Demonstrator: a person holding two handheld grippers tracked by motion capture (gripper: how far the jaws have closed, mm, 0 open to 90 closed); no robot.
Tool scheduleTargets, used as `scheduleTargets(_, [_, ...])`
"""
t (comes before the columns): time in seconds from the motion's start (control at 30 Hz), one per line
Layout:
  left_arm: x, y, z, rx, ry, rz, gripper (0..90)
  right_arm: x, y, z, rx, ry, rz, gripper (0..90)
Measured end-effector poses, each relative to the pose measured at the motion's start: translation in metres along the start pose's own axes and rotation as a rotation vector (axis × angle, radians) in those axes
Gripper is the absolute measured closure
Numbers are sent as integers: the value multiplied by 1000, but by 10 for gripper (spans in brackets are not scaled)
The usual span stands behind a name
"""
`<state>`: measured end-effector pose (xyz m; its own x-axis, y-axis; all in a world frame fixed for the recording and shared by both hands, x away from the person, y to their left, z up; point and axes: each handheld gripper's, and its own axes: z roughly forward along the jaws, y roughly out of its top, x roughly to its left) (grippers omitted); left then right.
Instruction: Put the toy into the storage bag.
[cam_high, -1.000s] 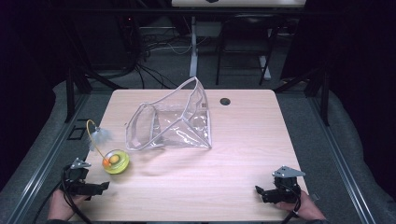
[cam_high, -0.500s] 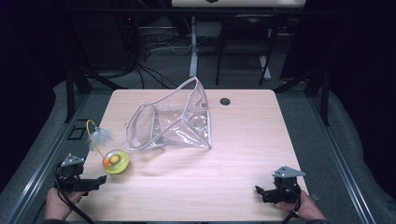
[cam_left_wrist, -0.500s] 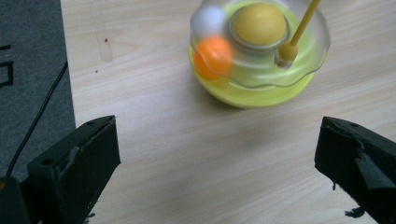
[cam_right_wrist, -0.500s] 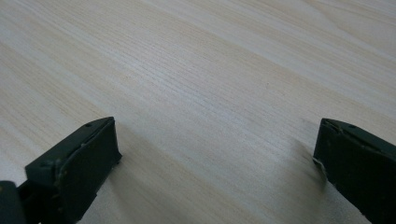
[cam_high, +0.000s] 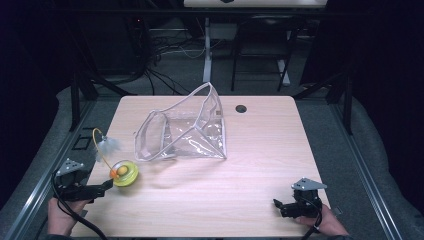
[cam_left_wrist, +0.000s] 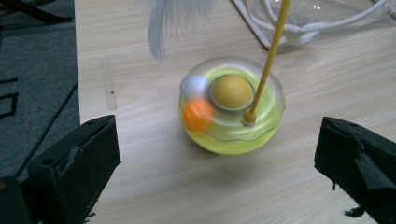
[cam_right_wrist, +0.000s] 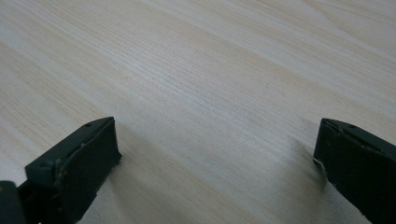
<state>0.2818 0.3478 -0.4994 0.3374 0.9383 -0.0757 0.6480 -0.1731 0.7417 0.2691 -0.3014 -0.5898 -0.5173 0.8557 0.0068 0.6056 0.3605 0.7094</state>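
The toy (cam_high: 124, 172), a yellow-green domed disc with an orange ball and a white ball inside and a yellow wand rising from its top to a white feather (cam_high: 107, 145), sits flat on the counter (cam_high: 260, 150) near the left front edge. Its flat base keeps it upright; the wand arcs up and leans away from the dome, feather hanging free.

The left gripper (cam_high: 106, 186) lies low at the counter's left edge, jaws spread wide and empty, aimed at the toy. In the left gripper view the toy (cam_left_wrist: 232, 105) stands ahead of the jaws and between their lines, not yet between the pads, nothing touching it. The toy looks slightly blurred there. Judged from this, the spread suits closing on the dome from its sides once the gripper advances.

The clear bag (cam_high: 185, 132) lies on its side behind the toy, mouth gaping towards the toy's side, likely the receptacle.

The right gripper (cam_high: 278, 206) rests near the right front corner, well apart from the toy, jaws spread over bare wood (cam_right_wrist: 210, 93), holding nothing.
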Motion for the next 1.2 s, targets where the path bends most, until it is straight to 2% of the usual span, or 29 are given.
scheduleTargets(0.17, [-5, 7, -9, -64, -12, 8, 1, 0, 0, 0, 0, 0, 0, 0])
scheduleTargets(0.33, [-9, 15, -15, -83, -35, 8, 0, 0, 0, 0, -1, -1, 1, 0])
scheduleTargets(0.57, [-15, 29, -23, -149, -24, 23, 1, 0, 0, -1, 5, -5, -3, 0])
scheduleTargets(0.7, [-18, 39, -23, -157, -26, 32, 6, 1, 0, 0, 1, -9, -1, 0])
scheduleTargets(0.83, [-19, 46, -20, -147, -28, 42, 71, 1, 0, 0, 1, -9, -1, 0])
scheduleTargets(0.9, [-20, 48, -18, -151, -23, 48, 161, 1, 0, -1, 3, -9, 1, 0])
scheduleTargets(0.93, [-20, 50, -18, -146, -17, 52, 161, 1, 0, -1, 3, -9, 1, 0])
scheduleTargets(1.1, [-19, 56, -16, -143, 13, 62, 347, 1, 0, -1, 3, -9, 1, 0])
scheduleTargets(1.13, [-18, 56, -15, -140, 24, 62, 447, 1, 0, -1, 3, -9, 1, 0])
scheduleTargets(1.2, [-17, 56, -15, -143, 18, 56, 471, 1, 0, -1, 4, -9, 1, 0])
